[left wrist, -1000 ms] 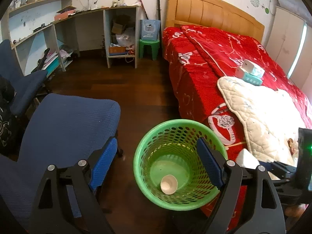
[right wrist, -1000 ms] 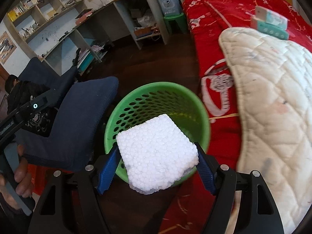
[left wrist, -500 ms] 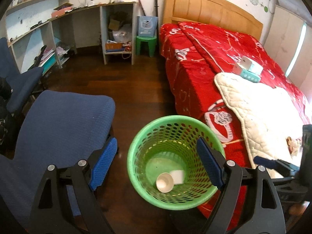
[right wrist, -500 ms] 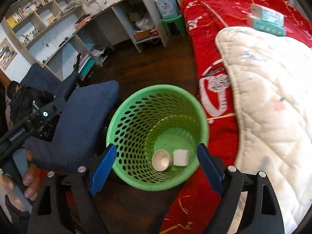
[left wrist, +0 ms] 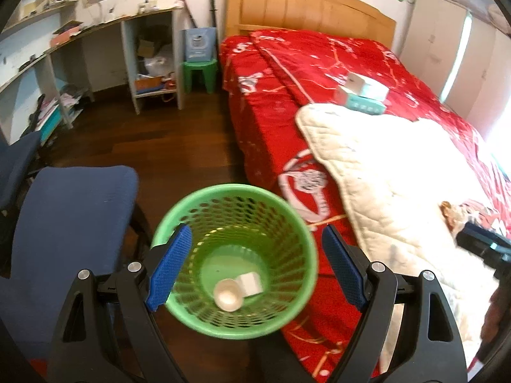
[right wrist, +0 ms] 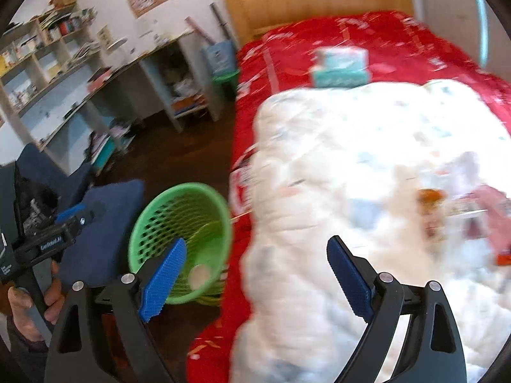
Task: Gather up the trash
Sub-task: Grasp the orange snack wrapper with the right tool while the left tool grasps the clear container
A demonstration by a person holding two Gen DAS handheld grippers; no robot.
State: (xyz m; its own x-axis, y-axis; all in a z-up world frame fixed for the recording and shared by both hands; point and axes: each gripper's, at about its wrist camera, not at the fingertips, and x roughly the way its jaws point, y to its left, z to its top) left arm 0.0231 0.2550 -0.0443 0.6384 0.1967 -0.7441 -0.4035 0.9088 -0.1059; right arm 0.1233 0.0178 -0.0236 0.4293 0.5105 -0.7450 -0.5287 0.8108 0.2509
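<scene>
A green mesh basket stands on the floor beside the bed. A white paper cup and a white foam block lie in its bottom. My left gripper is open and empty above the basket. My right gripper is open and empty over the white quilt, with the basket at its left. Small orange and pink items lie blurred on the quilt; an orange scrap also shows in the left wrist view.
A blue chair stands left of the basket. The red bed fills the right, with teal and white boxes on it. Desk and shelves line the far wall, with a green stool.
My right gripper opened and dropped the foam block into the basket, then swung right over the quilt. My left gripper shifted slightly, staying open above the basket.
</scene>
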